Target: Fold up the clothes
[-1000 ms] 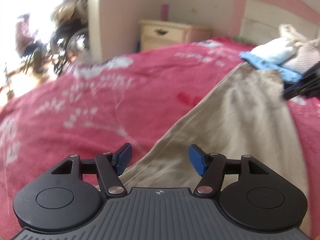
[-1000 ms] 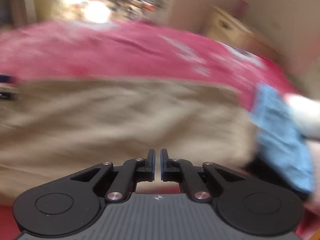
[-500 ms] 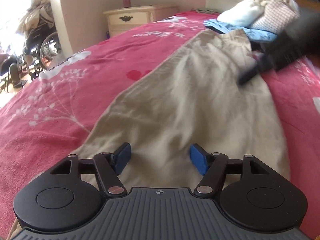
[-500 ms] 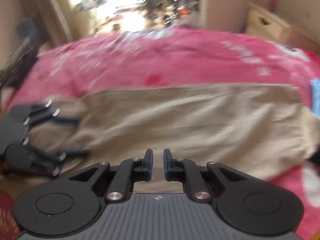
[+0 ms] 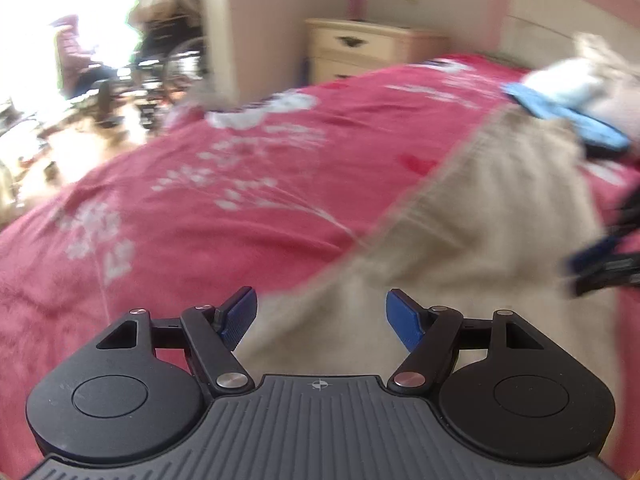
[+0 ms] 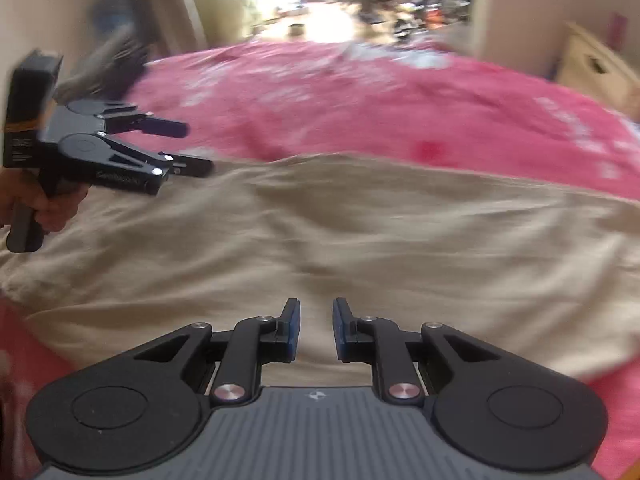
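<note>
Your right gripper (image 6: pixel 316 330) hovers over the beige garment (image 6: pixel 360 248), jaws opening with nothing between them. Your left gripper (image 5: pixel 320 316) is open and empty at the garment's left end. The garment lies flat on the pink bed (image 6: pixel 360 100), long axis left to right.

place: home bedroom | signs: bed with pink floral bedspread (image 5: pixel 192 216); cream nightstand (image 5: pixel 360 50) stood beside it; headboard (image 5: pixel 560 12) behind

A cream nightstand (image 5: pixel 372 50) (pink bottle (image 5: pixel 354 2) on top) beside the red bedspread (image 5: pixel 192 208).
</note>
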A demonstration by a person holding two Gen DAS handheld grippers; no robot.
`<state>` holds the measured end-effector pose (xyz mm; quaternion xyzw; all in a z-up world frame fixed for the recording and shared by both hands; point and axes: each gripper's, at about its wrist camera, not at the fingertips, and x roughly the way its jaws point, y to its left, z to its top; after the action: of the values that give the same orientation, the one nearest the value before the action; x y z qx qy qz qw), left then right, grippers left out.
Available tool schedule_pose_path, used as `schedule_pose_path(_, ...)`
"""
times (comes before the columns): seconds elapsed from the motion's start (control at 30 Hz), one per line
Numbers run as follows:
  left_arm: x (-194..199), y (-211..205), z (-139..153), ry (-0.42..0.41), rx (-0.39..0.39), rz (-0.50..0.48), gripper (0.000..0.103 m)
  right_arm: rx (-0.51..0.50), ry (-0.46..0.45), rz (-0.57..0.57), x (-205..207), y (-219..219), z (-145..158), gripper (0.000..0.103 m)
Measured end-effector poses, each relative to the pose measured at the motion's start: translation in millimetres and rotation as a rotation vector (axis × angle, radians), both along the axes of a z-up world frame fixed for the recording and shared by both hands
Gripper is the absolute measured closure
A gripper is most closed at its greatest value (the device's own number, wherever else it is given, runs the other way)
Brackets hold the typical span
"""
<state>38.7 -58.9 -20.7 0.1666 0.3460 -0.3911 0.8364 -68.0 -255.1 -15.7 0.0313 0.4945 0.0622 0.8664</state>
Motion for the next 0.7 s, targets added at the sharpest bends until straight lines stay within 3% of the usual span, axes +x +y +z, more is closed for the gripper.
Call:
schedule_pose_path(0.1,-34.8,15.6,-4.7,0.026,0.043,-0.099,0.031,-0.005,0.085,0.045,-10.0,16.4,-26.5,0.085)
schedule_pose_path(0.2,-48.0,34.3,-26.7,-0.086,0.199,-0.051,0.034,-0.027,0.092,0.042,-23.2,15.2,-19.5,0.085)
schedule_pose_path(0.3,-23.3,64.5,-24.1,-0.087,0.179,0.140,0.033,-0.051,0.114,0.030,-22.6,18.0,-7.7,0.084)
schedule_pose_path(0.4,-4.9,80.9,-11.9,-0.066,0.129,0.266,0.042,-0.034,0.045,0.042,-15.1,36.1,5.4,0.084)
schedule_pose_path(0.5,-12.9,74.4,-8.0,-0.031,0.078,0.212,0.042,-0.029,-0.015,0.112,-6.0,64.7,6.2,0.084)
schedule_pose_path(0.6,-28.6,57.0,-22.7,-0.034,0.130,0.128,0.041,-0.076,0.019,0.201,-1.8,89.5,-8.0,0.084)
schedule_pose_path(0.63,-28.0,53.5,-30.8,-0.070,0.171,0.130,0.039,-0.093,0.044,0.223,-5.4,92.8,-13.6,0.085)
schedule_pose_path(0.7,-14.2,61.2,-34.3,-0.066,0.145,0.199,0.033,-0.106,0.062,0.235,-17.2,91.4,-15.2,0.085)
